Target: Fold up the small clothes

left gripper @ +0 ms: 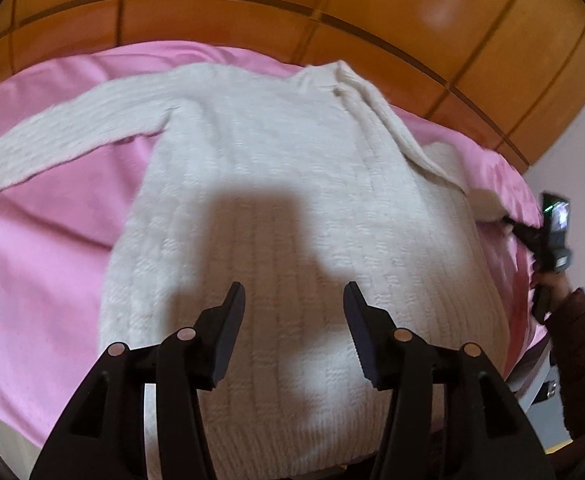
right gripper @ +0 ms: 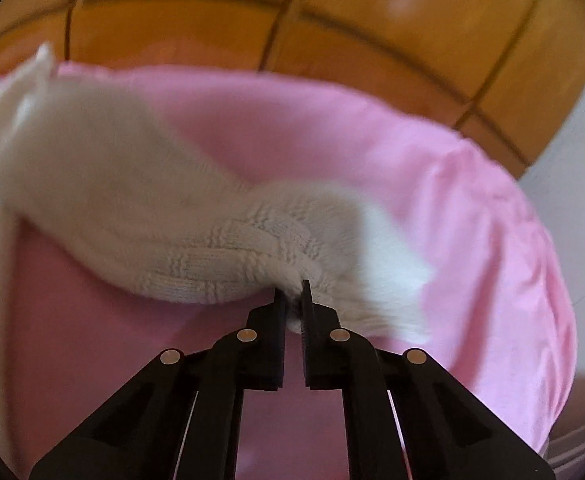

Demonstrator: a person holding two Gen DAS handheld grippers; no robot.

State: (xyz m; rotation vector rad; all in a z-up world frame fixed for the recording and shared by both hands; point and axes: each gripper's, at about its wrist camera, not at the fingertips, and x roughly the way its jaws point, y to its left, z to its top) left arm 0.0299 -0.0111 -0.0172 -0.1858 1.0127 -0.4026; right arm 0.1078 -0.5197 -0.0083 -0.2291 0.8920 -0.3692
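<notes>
A cream knitted sweater lies flat on a pink sheet, collar at the far side and one sleeve stretched out to the left. My left gripper hovers over the sweater's lower body, open, with nothing between its fingers. In the right wrist view my right gripper is shut on the sweater's other sleeve, pinching the knit near the cuff and holding it lifted off the pink sheet. That same right gripper shows at the right edge of the left wrist view.
A glossy wooden headboard with dark grooves runs behind the bed. The person's hand and dark sleeve are at the right, past the bed's edge. A pale wall stands at the far right.
</notes>
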